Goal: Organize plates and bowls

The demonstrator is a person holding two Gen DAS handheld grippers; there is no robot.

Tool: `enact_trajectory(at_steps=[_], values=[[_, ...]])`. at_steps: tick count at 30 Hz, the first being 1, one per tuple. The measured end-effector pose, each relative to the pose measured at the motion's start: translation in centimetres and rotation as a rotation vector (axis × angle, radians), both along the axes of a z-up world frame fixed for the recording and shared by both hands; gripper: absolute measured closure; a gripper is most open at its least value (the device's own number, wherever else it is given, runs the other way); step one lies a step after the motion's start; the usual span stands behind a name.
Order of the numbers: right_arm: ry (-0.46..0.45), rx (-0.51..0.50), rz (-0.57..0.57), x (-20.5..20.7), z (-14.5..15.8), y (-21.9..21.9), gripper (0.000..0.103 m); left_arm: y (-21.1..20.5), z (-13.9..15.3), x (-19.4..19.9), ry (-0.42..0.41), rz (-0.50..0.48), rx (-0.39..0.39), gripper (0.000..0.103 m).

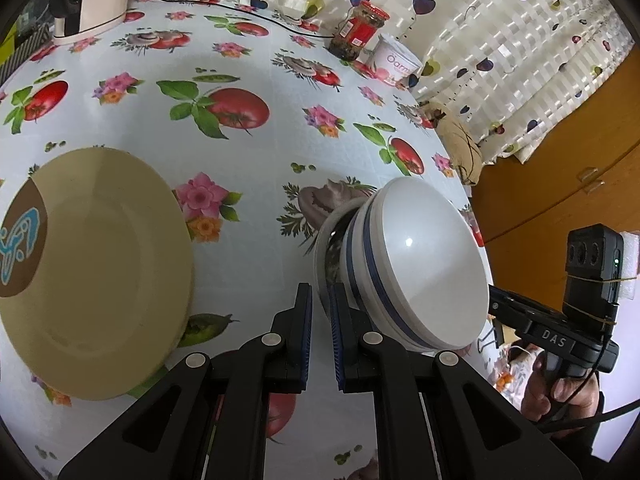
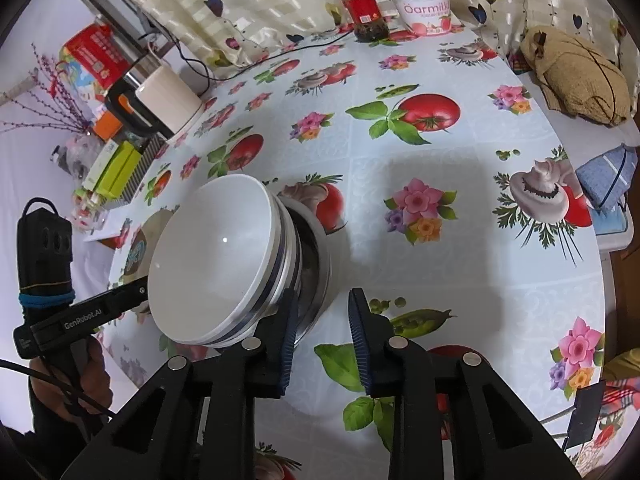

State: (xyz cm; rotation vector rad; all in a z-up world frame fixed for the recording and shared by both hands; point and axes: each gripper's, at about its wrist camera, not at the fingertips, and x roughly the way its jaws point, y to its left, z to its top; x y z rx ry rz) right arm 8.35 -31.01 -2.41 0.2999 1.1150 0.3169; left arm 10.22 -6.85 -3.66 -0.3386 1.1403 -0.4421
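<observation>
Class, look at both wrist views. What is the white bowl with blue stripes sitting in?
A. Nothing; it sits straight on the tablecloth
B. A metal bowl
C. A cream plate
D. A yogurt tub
B: the white striped bowl is nested in a shiny metal bowl, whose rim shows around it; the cream plate lies apart to the side, and the yogurt tub stands at the far edge.

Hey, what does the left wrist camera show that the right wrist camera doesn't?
Only the left wrist view shows the cream round plate in full, and the right claw's handle with its black camera block.

Only the right wrist view shows the tan crumpled cloth clearly, plus the shelf clutter of coloured boxes.

Both show the white blue-striped stacked bowls, the red-lidded glass jar, the white yogurt tub and the floral tablecloth.
</observation>
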Motion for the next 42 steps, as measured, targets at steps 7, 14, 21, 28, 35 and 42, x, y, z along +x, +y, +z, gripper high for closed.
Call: enact_trajectory(at_steps=[7,14,21,28,35,42], values=[[0.01,-0.02,0.014,0.2,-0.5,0.5,0.084,-0.3,-0.3,0.1,0.013,-0.01,-0.007,0.093],[0.012,-0.036,0.026,0.4,-0.8,0.8,0.084,-0.7,-0.6,0.2,0.026,-0.012,0.008,0.093],[0.018,-0.015,0.032,0.6,-1.2,0.7,0.085,-1.0,-0.9,0.4,0.035,-0.008,0.017,0.093],[0.018,0.022,0.039,0.9,-1.5,0.4,0.09,-0.9,-1.1,0.6,0.041,0.0,-0.001,0.093],[0.033,0.067,0.035,1.0,-1.6,0.0,0.091,-0.3,-1.5,0.9,0.05,0.004,-0.043,0.093],[0.055,0.116,0.036,1.4,-1.9,-0.5,0.09,0.3,-2.1,1.3,0.083,0.011,-0.115,0.093]])
